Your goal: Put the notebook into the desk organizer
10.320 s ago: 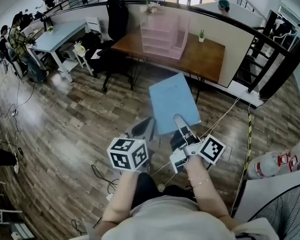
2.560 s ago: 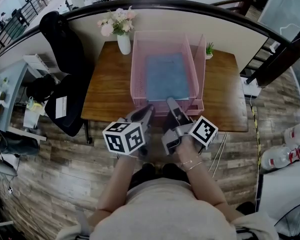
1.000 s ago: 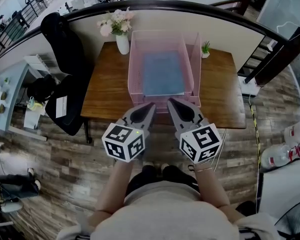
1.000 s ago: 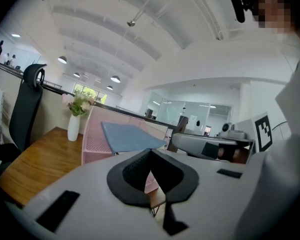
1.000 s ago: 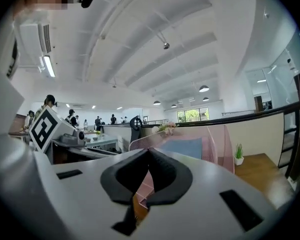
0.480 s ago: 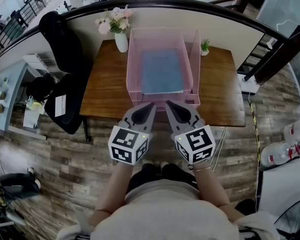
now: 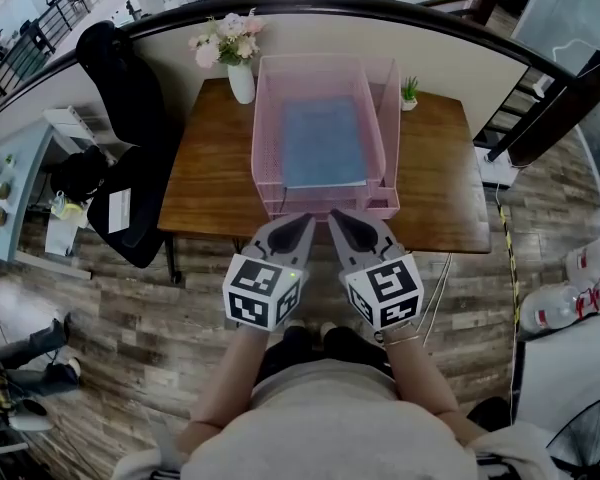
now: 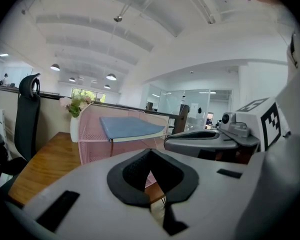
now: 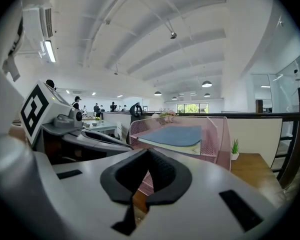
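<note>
The blue notebook [image 7: 323, 143] lies flat in the top tray of the pink mesh desk organizer [image 7: 267, 118] on the wooden desk [image 7: 212, 173]. Both grippers hover side by side just off the desk's near edge, short of the organizer. My left gripper [image 7: 302, 222] is shut with nothing in it, and so is my right gripper [image 7: 335, 219]. In the left gripper view the notebook [image 8: 130, 127] rests on the organizer [image 8: 92, 141] beyond my shut left gripper [image 8: 150, 156]. The right gripper view shows the notebook [image 9: 177, 134] in the organizer [image 9: 219, 134] ahead of my shut right gripper [image 9: 147, 156].
A white vase of flowers [image 7: 238, 56] stands at the desk's back left, a small potted plant [image 7: 409, 91] at the back right. A black chair with a jacket [image 7: 120, 78] is left of the desk. A curved rail [image 7: 380, 13] runs behind it. Bottles [image 7: 580, 288] lie on the floor, right.
The notebook, carried in my right gripper ten seconds ago, now lies in the organizer. Over the last second both grippers drew slightly closer together and back from the organizer.
</note>
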{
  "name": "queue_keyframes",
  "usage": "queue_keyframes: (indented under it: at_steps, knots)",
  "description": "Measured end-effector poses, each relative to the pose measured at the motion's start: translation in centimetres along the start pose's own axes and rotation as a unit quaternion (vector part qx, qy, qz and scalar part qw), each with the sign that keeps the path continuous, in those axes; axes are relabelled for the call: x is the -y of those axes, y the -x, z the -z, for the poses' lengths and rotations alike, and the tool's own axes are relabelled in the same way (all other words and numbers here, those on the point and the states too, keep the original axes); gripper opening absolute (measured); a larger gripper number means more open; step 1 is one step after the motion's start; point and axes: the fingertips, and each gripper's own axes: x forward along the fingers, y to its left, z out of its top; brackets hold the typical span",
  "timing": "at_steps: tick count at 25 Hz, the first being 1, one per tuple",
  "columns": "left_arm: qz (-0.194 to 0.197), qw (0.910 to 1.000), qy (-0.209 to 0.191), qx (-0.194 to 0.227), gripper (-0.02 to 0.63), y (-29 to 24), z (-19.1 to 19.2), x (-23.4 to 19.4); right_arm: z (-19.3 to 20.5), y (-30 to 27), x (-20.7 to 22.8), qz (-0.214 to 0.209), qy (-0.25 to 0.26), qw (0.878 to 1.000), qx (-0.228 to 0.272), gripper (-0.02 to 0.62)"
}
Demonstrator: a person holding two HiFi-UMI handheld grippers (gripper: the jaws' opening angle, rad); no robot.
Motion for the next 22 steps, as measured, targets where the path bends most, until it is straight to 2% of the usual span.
queue_keyframes:
  at_steps: [11, 14, 22]
  knots:
    - [0.014, 0.9997, -0.012, -0.019, 0.011, -0.5, 0.7, 0.4, 1.1, -0.1, 0.2, -0.004, -0.007, 1.0, -0.017, 0.009]
    - [0.017, 0.9996, -0.007, -0.02, 0.011, -0.5, 0.8, 0.3, 1.1, -0.2, 0.1, -0.005, -0.02, 1.0, -0.014, 0.009]
    - [0.024, 0.9995, 0.005, -0.021, 0.011, -0.3, 1.1, 0.2, 0.6, -0.2, -0.3, -0.007, -0.009, 1.0, -0.002, 0.009]
